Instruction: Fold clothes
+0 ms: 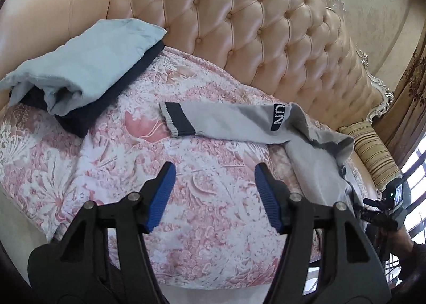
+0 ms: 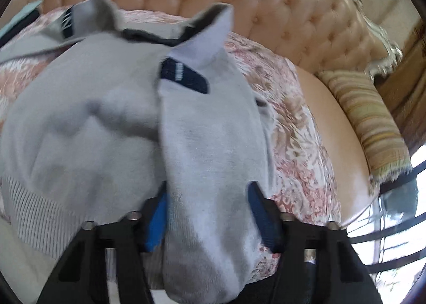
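At the left edge of the bed [image 1: 213, 224], near the tufted headboard [image 1: 266, 24], we see a folded stack: a pale blue garment [image 1: 87, 64] lying on a dark navy one [image 1: 101, 99], of which only the edges show beneath it. Our left hand-held gripper [image 1: 214, 197] hovers over the pink floral bedspread with its blue pads well apart and nothing between them. Beyond it the grey sweater [image 1: 239, 123] lies across the middle of the bed, one sleeve stretched out flat toward the stack, its dark striped cuff apart from the navy garment. The sweater's body runs off to the right and is bunched there, so we cannot make out its outline from this side. At the right edge of the left wrist view a small camera screen and a part of a hand peek in, mostly cut off.

In the right wrist view the picture is blurred. A fold of the grey sweater's cloth [image 2: 213, 144] fills the gap of our right hand-held gripper [image 2: 207, 213], whose jaws are about half open; the cloth covers the left pad's face and we cannot tell whether the pads press on it. A striped cushion [image 2: 372, 123] rests at the bed's right corner by the headboard.
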Available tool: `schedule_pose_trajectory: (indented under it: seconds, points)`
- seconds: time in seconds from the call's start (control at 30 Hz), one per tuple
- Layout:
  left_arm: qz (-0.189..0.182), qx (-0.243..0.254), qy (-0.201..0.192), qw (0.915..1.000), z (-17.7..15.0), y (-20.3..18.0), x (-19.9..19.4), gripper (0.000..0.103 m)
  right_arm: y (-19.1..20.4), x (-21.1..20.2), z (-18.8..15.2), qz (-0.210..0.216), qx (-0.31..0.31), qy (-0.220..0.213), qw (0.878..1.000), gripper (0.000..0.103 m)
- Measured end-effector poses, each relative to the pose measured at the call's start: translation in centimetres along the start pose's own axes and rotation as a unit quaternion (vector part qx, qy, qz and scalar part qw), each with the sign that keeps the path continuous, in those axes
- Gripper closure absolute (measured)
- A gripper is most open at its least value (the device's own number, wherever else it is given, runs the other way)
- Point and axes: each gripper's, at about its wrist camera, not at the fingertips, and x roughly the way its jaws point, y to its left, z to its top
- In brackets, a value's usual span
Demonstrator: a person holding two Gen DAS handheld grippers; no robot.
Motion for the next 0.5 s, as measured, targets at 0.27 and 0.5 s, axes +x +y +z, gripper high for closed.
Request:
schedule_pose_trajectory:
  seconds: [0.27,0.5]
  points:
    - [-0.002,-0.022,0.007,0.9997,-0.1,0.9,0.3,0.040,-4.2,-1.2,2.9,-0.016,0.038,-0.033,0.999,0.089]
    - [0.000,-0.020,0.020,0.9996,-0.1,0.9,0.9,0.040,-10.6,-0.7,11.4,-0.077,0.029,-0.077,0.994,0.091]
